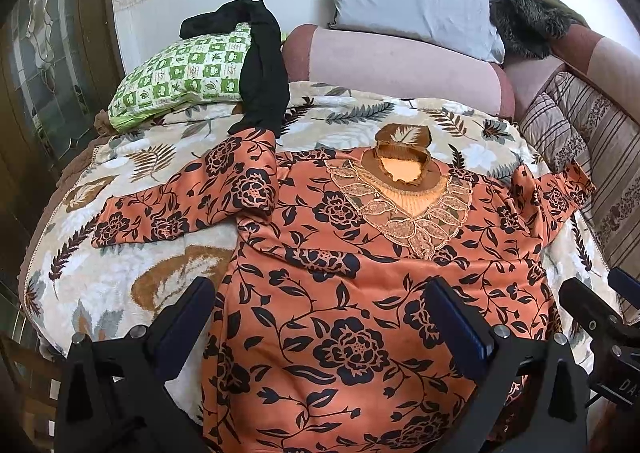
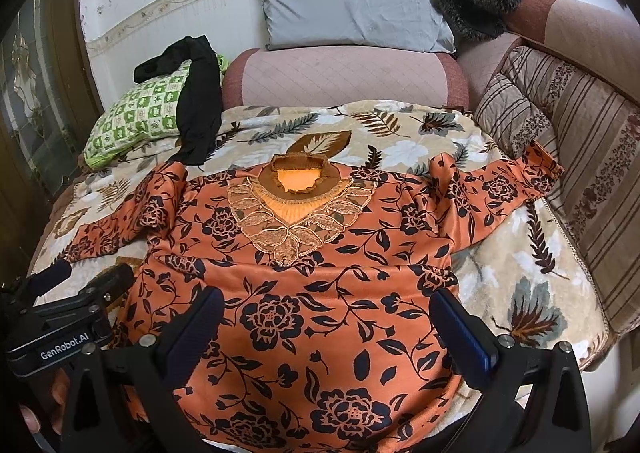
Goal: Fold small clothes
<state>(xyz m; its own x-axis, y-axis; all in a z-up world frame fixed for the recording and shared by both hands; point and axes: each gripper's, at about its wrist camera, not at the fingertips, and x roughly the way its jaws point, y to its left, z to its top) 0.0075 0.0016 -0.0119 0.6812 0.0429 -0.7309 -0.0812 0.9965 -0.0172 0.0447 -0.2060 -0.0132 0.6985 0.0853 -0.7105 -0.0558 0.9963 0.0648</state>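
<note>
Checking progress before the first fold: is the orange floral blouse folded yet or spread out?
Spread out. The orange floral blouse lies front up on the leaf-patterned blanket, with both sleeves out to the sides.

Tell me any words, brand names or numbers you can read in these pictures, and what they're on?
"GenRobot.AI": white lettering on the black body of the left gripper, seen from the right wrist view.
"DA": cut-off white letters on the right gripper at the frame edge; the rest is out of view.
Green checked pillow: small printed marks, too blurred to read.
</note>
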